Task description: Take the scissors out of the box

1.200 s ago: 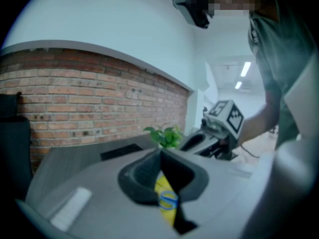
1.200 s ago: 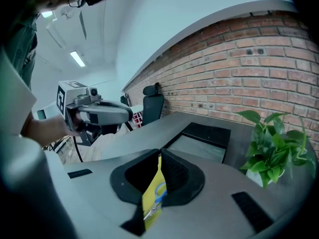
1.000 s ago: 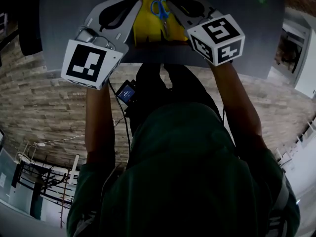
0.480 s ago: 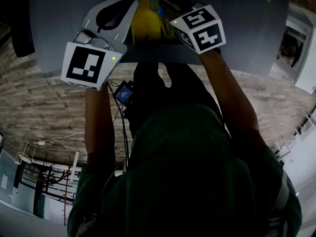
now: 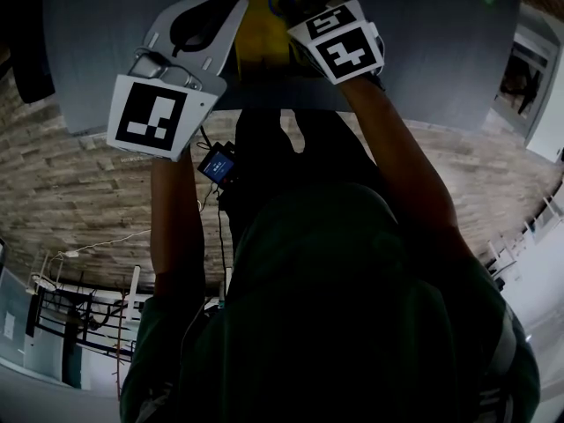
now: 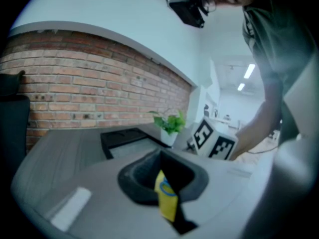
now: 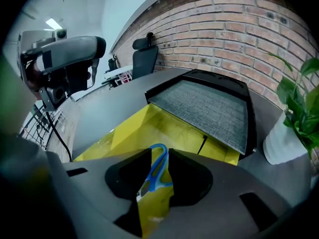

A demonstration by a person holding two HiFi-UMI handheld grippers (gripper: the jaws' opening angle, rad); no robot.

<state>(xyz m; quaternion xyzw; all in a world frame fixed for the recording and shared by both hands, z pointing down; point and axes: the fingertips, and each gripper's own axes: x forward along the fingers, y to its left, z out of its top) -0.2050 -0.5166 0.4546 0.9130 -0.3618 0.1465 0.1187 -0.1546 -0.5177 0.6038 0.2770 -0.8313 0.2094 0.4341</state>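
The right gripper (image 7: 156,156) reaches into the yellow box (image 7: 128,129). Its jaws are drawn in on the blue handles of the scissors (image 7: 158,159), which fill the narrow gap between them. This looks like a grip, though whether it is firm cannot be told. The scissors are not yet out: they lie inside the box, blades pointing toward the camera. The left gripper (image 6: 160,158) hangs just beside the box with its jaws clenched on nothing, and a sliver of yellow shows through the slit below the tips.

The likely trouble is the hold itself. The jaws pinch only the handle loops, so the scissors could pivot or slip as they rise. A blade tip could also catch a wall or flap. Nothing pins the light box down, so it could lift or slide along.

The bench (image 7: 99,106) is plain grey and smooth. A black tray (image 7: 209,103) with a grey mat lies touching the box's far side. A potted plant (image 7: 294,108) stands to the right. Behind are a brick wall (image 7: 239,39), an office chair (image 7: 144,59) and ceiling lights.
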